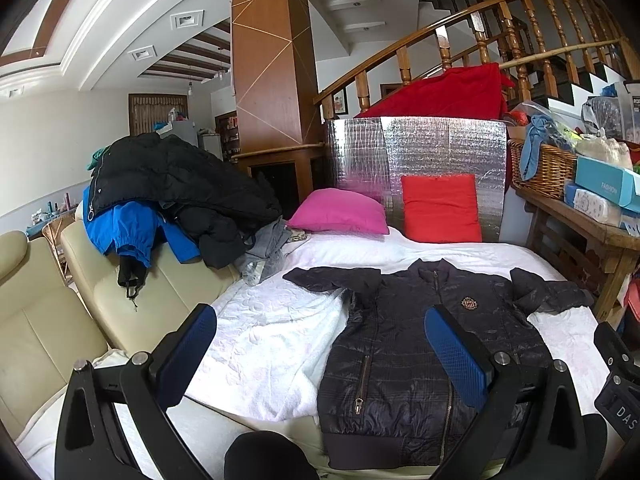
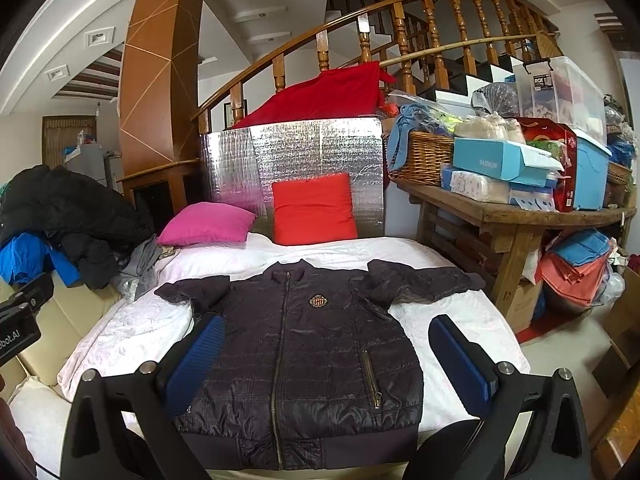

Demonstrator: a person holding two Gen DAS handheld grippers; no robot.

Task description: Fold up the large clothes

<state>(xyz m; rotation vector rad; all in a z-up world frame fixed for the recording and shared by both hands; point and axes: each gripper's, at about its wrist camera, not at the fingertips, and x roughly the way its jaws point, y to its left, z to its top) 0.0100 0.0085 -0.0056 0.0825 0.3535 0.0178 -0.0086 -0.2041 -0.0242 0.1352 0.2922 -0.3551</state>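
Observation:
A dark navy quilted jacket (image 1: 404, 344) lies flat, front up and zipped, on the white bed cover (image 1: 264, 320), sleeves spread to both sides. It also shows in the right wrist view (image 2: 312, 344). My left gripper (image 1: 320, 360) is open and empty, held above the jacket's near left part. My right gripper (image 2: 324, 360) is open and empty, above the jacket's lower half, with its blue pads (image 2: 460, 364) either side of the body. The right gripper's body (image 1: 616, 376) shows at the left view's right edge.
A pile of black and blue coats (image 1: 168, 192) sits on a cream sofa (image 1: 60, 312) to the left. A pink cushion (image 1: 340, 212) and a red cushion (image 1: 440, 208) lean at the bed's head. A cluttered wooden table (image 2: 512, 212) stands to the right.

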